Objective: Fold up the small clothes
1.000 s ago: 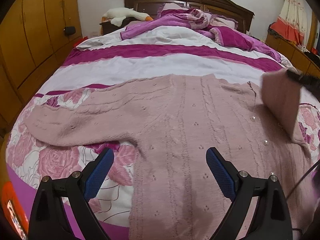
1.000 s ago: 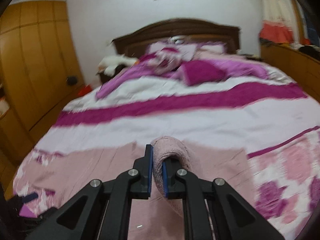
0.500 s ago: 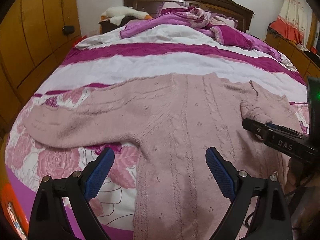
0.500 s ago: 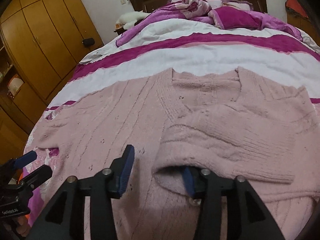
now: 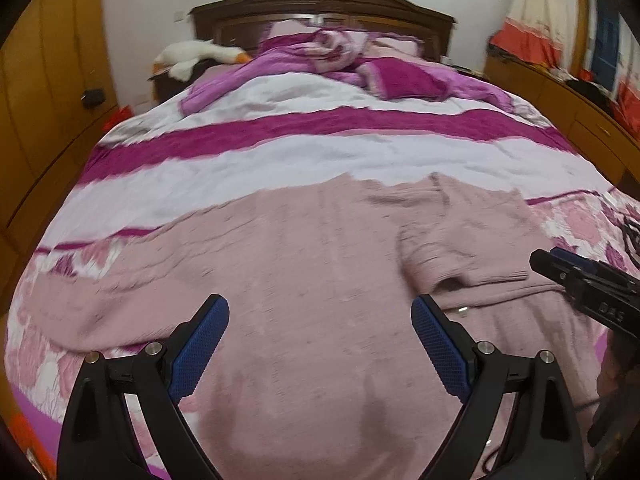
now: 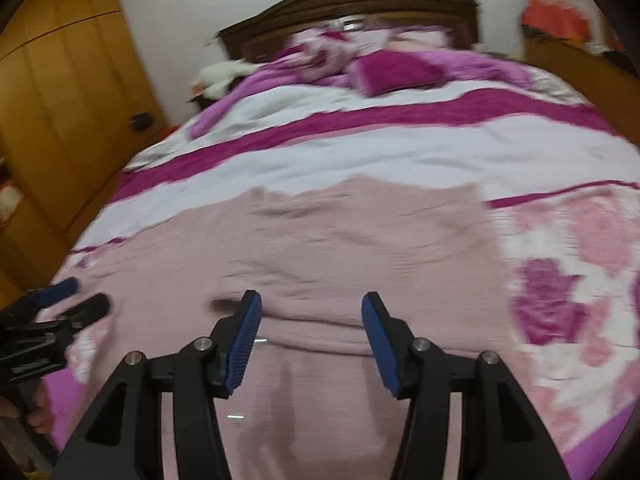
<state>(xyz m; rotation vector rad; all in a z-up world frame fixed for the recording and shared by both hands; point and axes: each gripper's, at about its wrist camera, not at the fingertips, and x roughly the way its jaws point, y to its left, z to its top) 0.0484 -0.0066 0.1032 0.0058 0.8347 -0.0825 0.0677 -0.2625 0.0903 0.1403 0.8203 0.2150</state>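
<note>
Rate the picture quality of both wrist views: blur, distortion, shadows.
Left wrist view: motion blur smears the pink sweater and bedspread, the left tool stays sharp; fisheye bends the wardrobe. Right wrist view: heavier blur, the headboard is soft; the right tool is crisp and casts a shadow on the sweater.

sweater (image 5: pixel 312 264) on bed (image 5: pixel 320 148), sleeve (image 5: pixel 460 248) folded over
</note>
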